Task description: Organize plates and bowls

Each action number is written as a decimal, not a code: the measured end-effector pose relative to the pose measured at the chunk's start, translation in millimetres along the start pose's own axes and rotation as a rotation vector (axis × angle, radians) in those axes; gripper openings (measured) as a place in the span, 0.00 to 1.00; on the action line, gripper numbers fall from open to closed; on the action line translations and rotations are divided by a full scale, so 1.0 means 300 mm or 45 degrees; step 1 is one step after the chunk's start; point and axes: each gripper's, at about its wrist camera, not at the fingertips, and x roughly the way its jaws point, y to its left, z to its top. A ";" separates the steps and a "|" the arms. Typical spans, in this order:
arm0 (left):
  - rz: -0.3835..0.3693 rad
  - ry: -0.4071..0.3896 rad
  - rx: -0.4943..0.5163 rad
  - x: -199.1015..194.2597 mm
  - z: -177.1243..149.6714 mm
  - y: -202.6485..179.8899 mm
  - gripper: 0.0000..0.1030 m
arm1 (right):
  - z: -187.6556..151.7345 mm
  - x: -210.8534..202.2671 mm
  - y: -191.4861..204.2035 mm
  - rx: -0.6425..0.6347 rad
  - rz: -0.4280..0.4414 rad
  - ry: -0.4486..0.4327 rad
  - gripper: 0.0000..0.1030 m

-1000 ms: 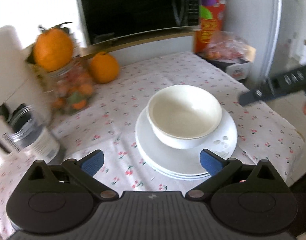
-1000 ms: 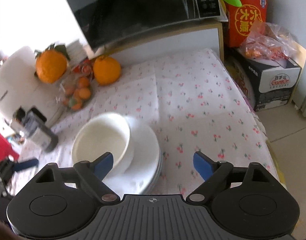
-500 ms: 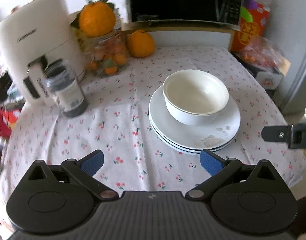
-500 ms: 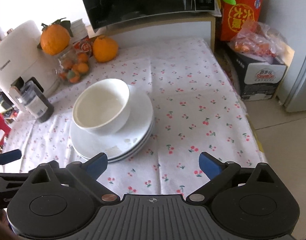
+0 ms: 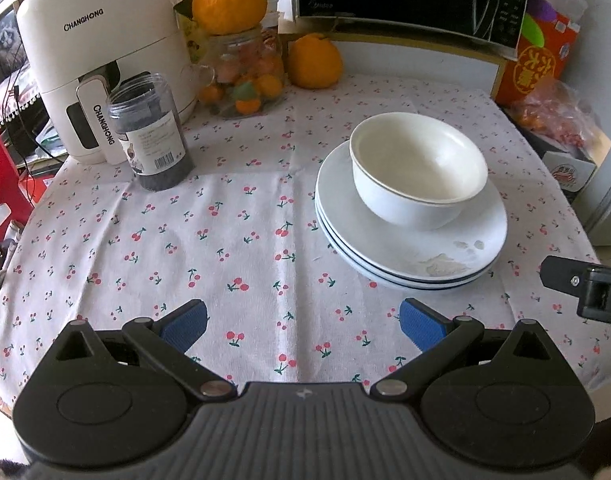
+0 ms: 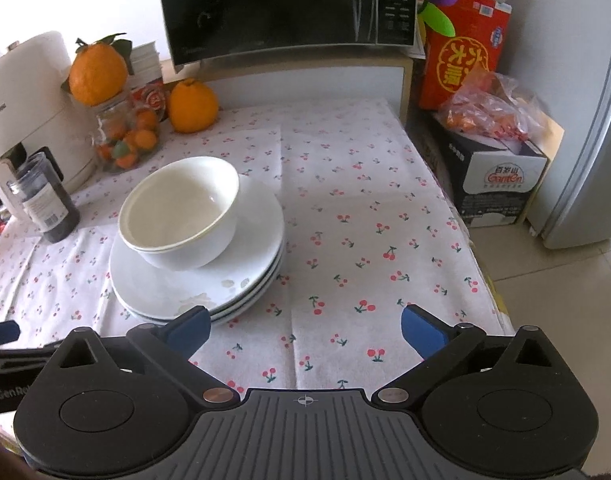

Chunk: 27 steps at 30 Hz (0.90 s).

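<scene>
Crockery is consolidated in 1 pile: the bowls (image 6: 179, 216), which appear to be 2 nested, sit on the stacked plates (image 6: 261, 248) toward the right side of the surface (image 5: 225, 240), off-centre toward the pile's rear, leaving the soiled front rim exposed. Left tool (image 5: 301, 326) is spread wide and empty, hovering short of the pile. Right tool (image 6: 303, 330) likewise holds nothing, fully open. Judgement: stacking looks complete; both tools stand clear.

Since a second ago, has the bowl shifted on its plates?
No. The bowl sits off-centre on the plate stack, toward the jar side, as before; only the cameras moved.
</scene>
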 end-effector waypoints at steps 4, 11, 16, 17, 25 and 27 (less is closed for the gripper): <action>-0.016 0.021 -0.018 0.006 -0.003 -0.003 1.00 | -0.006 0.013 0.001 0.002 -0.002 0.021 0.99; -0.012 0.014 0.006 0.003 -0.010 -0.019 1.00 | -0.020 0.012 0.026 -0.055 -0.006 0.011 1.00; -0.011 0.010 0.028 0.003 -0.013 -0.023 1.00 | -0.024 0.013 0.029 -0.061 -0.007 0.016 1.00; -0.010 0.010 0.031 0.002 -0.014 -0.024 1.00 | -0.025 0.014 0.027 -0.059 -0.008 0.018 1.00; -0.009 0.002 0.040 -0.001 -0.013 -0.019 1.00 | -0.027 0.022 0.026 -0.057 -0.016 0.029 1.00; -0.007 0.001 0.041 -0.002 -0.014 -0.020 1.00 | -0.029 0.023 0.028 -0.060 -0.017 0.030 1.00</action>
